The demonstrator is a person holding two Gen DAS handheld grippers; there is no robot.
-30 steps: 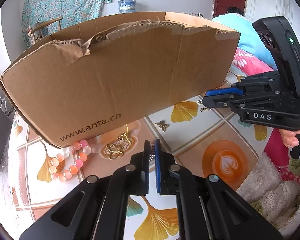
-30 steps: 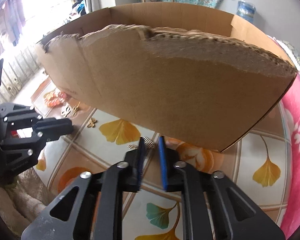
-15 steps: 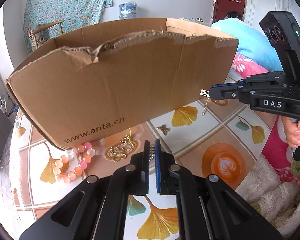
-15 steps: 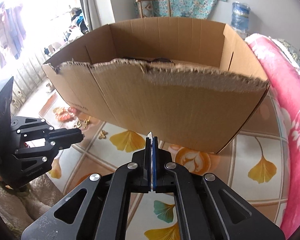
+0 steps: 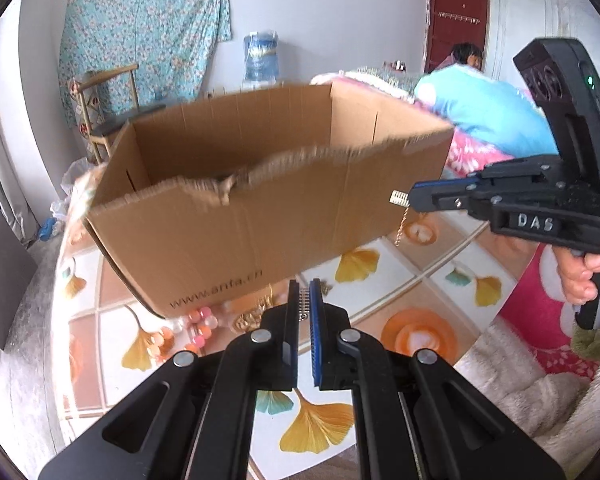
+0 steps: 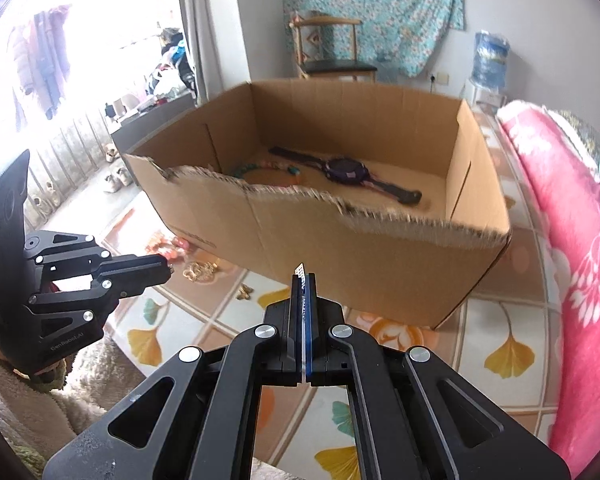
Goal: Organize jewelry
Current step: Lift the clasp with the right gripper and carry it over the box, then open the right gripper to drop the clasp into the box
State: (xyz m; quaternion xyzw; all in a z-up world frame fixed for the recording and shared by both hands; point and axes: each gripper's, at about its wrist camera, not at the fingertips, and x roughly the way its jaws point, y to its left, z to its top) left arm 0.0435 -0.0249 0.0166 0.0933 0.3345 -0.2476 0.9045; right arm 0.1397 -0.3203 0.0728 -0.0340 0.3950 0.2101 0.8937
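An open cardboard box (image 5: 260,216) stands on the patterned table; it also shows in the right wrist view (image 6: 340,240). Inside lie a purple watch (image 6: 344,170) and a bead bracelet (image 6: 260,168). My right gripper (image 6: 303,276) is shut on a thin gold chain (image 5: 402,224) that hangs from its tip, raised in front of the box's right end (image 5: 416,196). My left gripper (image 5: 305,296) is nearly shut and empty, low before the box. A pink bead bracelet (image 5: 198,326), a gold pendant (image 6: 198,270) and a small gold butterfly (image 6: 244,291) lie on the table by the box.
A pink blanket (image 6: 580,240) lies to the right. A fluffy white cloth (image 5: 540,380) covers the near edge. A chair (image 6: 332,56) and a water bottle (image 5: 262,56) stand behind.
The right gripper closed on the gold chain and lifted it off the table. Both grippers rose, so the box's inside now shows.
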